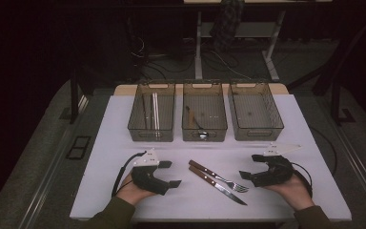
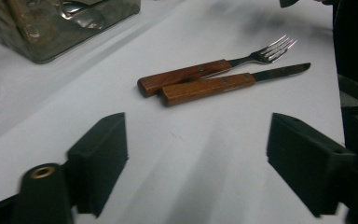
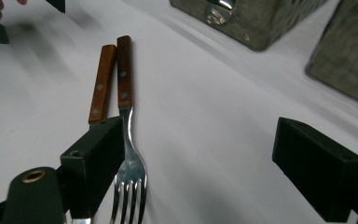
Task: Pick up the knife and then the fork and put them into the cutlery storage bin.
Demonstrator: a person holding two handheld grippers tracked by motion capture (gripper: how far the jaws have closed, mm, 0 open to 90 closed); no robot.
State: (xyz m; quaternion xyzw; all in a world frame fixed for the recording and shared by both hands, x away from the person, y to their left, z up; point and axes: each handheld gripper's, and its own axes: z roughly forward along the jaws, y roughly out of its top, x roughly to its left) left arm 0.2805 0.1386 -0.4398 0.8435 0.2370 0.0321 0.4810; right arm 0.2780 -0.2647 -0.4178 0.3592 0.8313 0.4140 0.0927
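In the high view, a wooden-handled fork (image 1: pixel 218 175) and knife (image 1: pixel 217 185) are lying side by side on the white table (image 1: pixel 114 124), slanting from upper left to lower right, between the left gripper (image 1: pixel 170 174) and right gripper (image 1: pixel 249 167), both gaping wide and holding nothing. In the left gripper view, handles are pointing toward the camera, tines and blade away. In the right gripper view, the fork's tines are reaching the bottom edge, and a finger (image 3: pixel 95 161) is hiding the knife's blade.

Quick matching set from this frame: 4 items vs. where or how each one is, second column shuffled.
1. fork
2. knife
3. left tool
4. right bin

a. open, nothing between its jaws
b. on the table, nearer the bins than its twin
c. at the far right of the row
d. on the table, nearer the person

1-b, 2-d, 3-a, 4-c
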